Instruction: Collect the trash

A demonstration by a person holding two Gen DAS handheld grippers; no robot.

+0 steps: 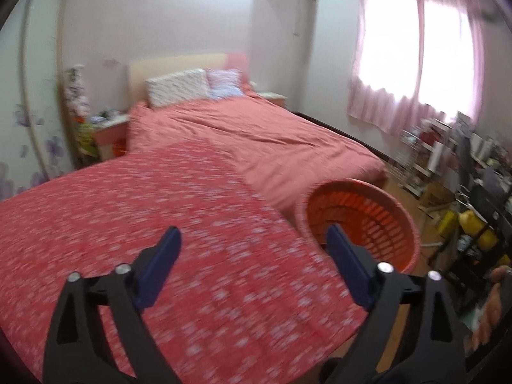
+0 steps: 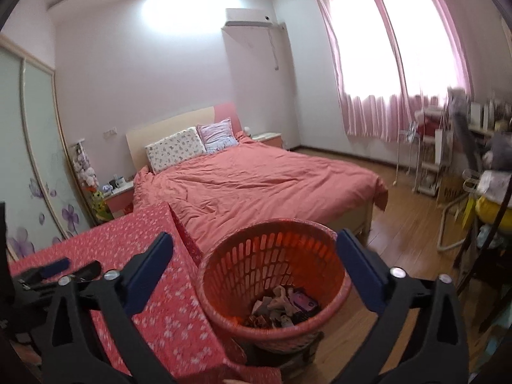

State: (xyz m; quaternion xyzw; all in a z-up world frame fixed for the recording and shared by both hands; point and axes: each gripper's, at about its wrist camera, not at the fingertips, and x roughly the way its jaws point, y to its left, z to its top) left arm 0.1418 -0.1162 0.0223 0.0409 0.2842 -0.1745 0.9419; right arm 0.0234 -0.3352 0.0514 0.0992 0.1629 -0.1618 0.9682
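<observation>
Here, in the left wrist view, the left gripper [image 1: 252, 249] is hovering with jaws spread wide, empty, over the red floral-print tablecloth [image 1: 144, 211] — the round orange slatted plastic basket [image 1: 400, 220] is standing just beside the table edge, contents hidden. In the right wrist view, the right gripper [image 2: 256, 256] is hanging released above that basket [image 2: 224, 275] — crumpled trash wrappers [image 2: 281, 307] are lying at its bottom.

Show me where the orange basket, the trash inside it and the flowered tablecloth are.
orange basket [image 2: 224, 257]: right wrist view, on its slotted inner wall.
trash [image 2: 281, 307]: right wrist view, on the pile at the basket's bottom.
flowered tablecloth [image 1: 160, 198]: left wrist view, on its bare top.
</observation>
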